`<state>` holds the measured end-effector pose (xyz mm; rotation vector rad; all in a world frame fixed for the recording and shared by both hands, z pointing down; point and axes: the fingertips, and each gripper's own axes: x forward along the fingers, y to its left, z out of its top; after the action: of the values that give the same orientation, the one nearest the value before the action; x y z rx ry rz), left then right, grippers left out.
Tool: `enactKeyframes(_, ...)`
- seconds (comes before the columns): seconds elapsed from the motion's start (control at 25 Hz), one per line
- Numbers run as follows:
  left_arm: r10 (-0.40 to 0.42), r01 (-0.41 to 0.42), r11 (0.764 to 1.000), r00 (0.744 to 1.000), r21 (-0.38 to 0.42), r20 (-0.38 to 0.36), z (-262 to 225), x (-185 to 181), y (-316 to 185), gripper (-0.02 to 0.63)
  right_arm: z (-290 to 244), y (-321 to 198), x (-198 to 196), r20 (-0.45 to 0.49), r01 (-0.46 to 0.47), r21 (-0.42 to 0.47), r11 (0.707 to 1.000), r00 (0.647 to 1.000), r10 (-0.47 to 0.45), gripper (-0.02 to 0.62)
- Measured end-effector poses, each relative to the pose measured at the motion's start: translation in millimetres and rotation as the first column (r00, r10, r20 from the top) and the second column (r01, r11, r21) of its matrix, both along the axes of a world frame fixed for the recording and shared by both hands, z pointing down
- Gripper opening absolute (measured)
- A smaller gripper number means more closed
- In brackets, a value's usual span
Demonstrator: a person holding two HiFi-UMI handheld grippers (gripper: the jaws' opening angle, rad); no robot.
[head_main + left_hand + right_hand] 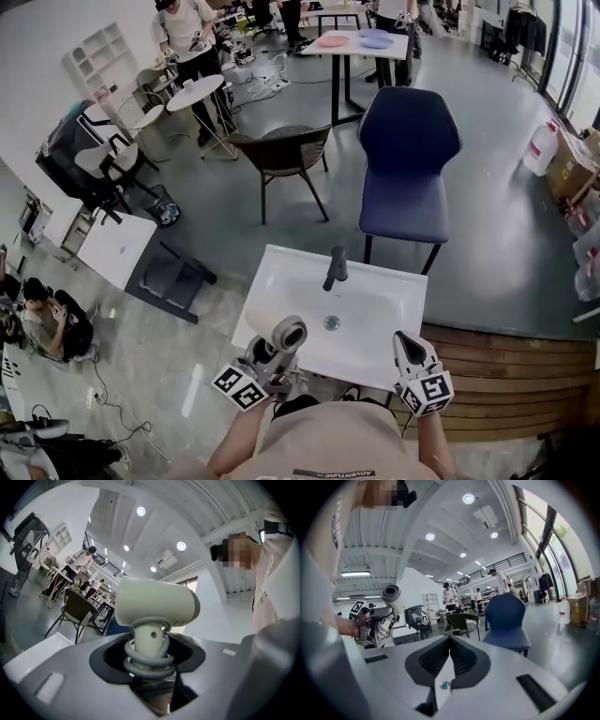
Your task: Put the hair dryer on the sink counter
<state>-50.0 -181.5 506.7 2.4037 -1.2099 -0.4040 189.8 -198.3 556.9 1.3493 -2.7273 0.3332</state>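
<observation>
A cream hair dryer [277, 333] with a grey cord wound round its handle stands upright in my left gripper [265, 360], above the near left corner of the white sink counter [272, 273]. In the left gripper view the jaws are shut on the dryer's handle [150, 644], its barrel [157, 603] lying across above them. My right gripper [410, 351] hovers at the counter's near right edge, jaws shut and empty [449, 657]. The right gripper view shows the dryer [392, 596] at its left.
The sink has a dark tap [335, 267] at the back and a drain [331, 322] in the basin. Behind it stand a blue chair [406, 164] and a dark chair [284, 150]. A wooden platform [511, 370] lies to the right. People sit and stand farther off.
</observation>
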Motion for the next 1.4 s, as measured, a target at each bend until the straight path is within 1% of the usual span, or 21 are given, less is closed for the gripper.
enactKeyframes(0.08,-0.009,0.009,1.000,1.000,0.000,0.000,-0.1,-2.2,-0.3,0.227,3.7,-1.0,2.0,0.002,0.001,-0.007,1.000,1.000,-0.001,0.005)
enactKeyframes(0.24,-0.013,0.014,1.000,1.000,-0.012,0.026,5.6,-7.1,-2.8,0.227,10.5,-4.8,3.4,0.012,-0.010,-0.018,1.000,1.000,0.011,0.005)
enactKeyframes(0.48,-0.005,0.006,0.999,1.000,-0.046,0.013,14.5,-16.3,-7.5,0.227,11.5,-1.5,2.1,0.012,-0.041,-0.035,0.999,0.999,0.041,0.005)
enactKeyframes(0.64,0.020,-0.020,0.999,1.000,-0.034,-0.001,16.1,-17.6,-19.1,0.227,11.5,-8.0,2.2,-0.002,-0.066,-0.031,0.997,0.998,0.066,0.005)
enactKeyframes(0.8,0.039,-0.039,0.999,0.999,-0.013,0.000,16.7,-27.6,-31.5,0.227,4.8,-12.3,-10.4,-0.009,-0.072,-0.021,0.997,0.997,0.072,0.005)
enactKeyframes(0.92,0.033,-0.033,0.999,0.999,-0.018,-0.002,11.4,-42.7,-46.8,0.227,-3.7,-23.2,-24.9,-0.012,-0.078,-0.005,0.997,0.997,0.078,0.006)
enactKeyframes(1.08,0.037,-0.037,0.999,0.999,-0.007,0.010,12.2,-73.9,-65.8,0.227,-13.5,-42.5,-48.8,-0.010,-0.089,0.022,0.996,0.996,0.089,0.005)
enactKeyframes(1.2,0.040,-0.039,0.999,0.999,-0.014,0.010,11.2,-96.5,-81.3,0.227,-21.5,-56.0,-64.0,-0.013,-0.115,0.039,0.993,0.993,0.115,0.005)
enactKeyframes(1.32,0.039,-0.039,0.999,0.999,-0.036,0.025,13.3,-121.4,-100.6,0.227,-30.2,-66.4,-82.9,-0.019,-0.137,0.047,0.990,0.990,0.138,0.005)
enactKeyframes(1.4,0.052,-0.049,0.997,0.998,-0.061,0.040,21.8,-132.5,-112.7,0.227,-30.3,-66.4,-90.8,-0.034,-0.152,0.036,0.988,0.988,0.154,0.005)
